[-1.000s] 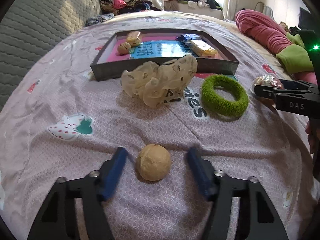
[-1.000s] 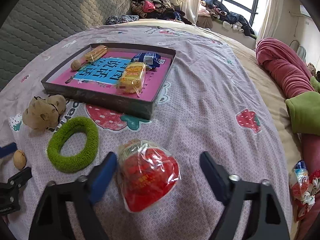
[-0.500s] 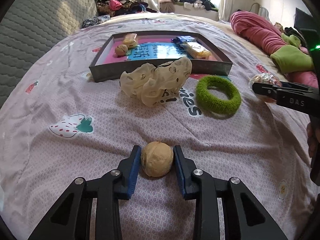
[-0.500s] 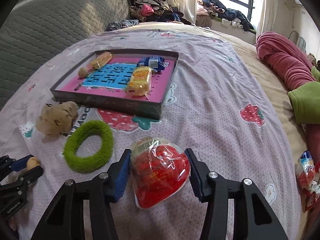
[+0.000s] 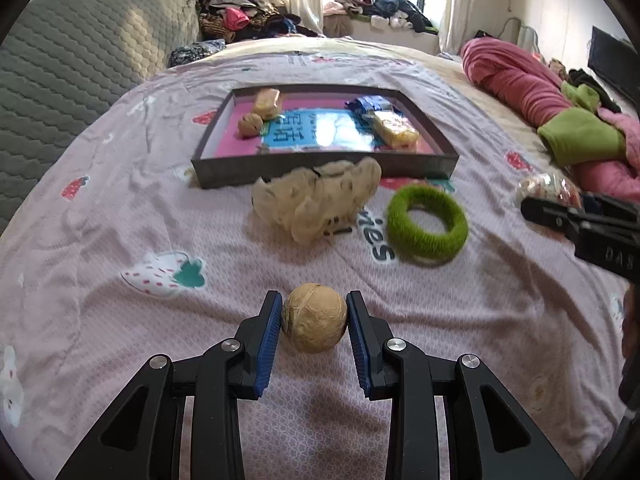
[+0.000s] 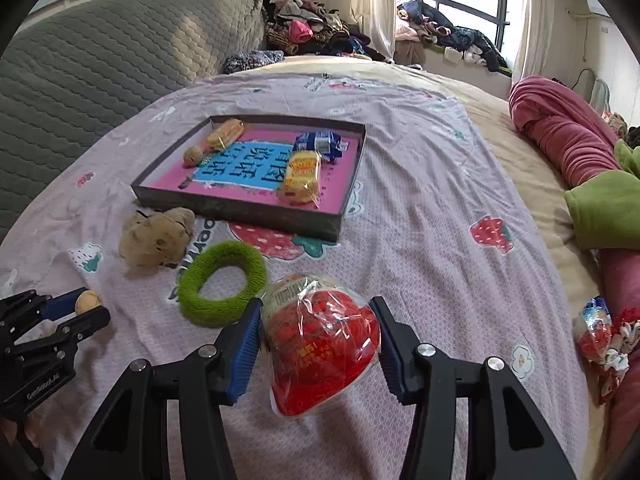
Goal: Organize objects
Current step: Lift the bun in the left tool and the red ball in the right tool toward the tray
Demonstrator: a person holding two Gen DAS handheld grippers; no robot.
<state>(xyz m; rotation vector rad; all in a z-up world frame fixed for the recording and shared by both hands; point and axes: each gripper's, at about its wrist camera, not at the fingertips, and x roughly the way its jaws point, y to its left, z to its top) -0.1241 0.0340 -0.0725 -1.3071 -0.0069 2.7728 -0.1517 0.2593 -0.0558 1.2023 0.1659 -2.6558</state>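
My left gripper (image 5: pixel 314 312) is shut on a tan walnut (image 5: pixel 314 318), its blue pads pressing both sides just above the bedsheet. A red snack in clear wrap (image 6: pixel 320 340) sits clamped in my right gripper (image 6: pixel 318 320), lifted a little off the sheet. The left gripper (image 6: pixel 86 306) with its walnut also shows at the left edge of the right wrist view. Beyond lie a green fuzzy ring (image 5: pixel 427 222), a cream scrunchie (image 5: pixel 316 204) and a dark shallow box (image 5: pixel 320 168) that holds another walnut (image 5: pixel 250 125) and wrapped snacks.
A grey quilted headboard (image 6: pixel 100 80) rises on the left. Rolled pink and green blankets (image 6: pixel 580 160) lie along the right side of the bed. More wrapped snacks (image 6: pixel 600 332) rest at the right edge. Piles of clothes (image 5: pixel 248 16) crowd the far end.
Both grippers closed from wide open onto their things: the left onto the walnut, the right onto the red snack. Both then rose slightly with them.
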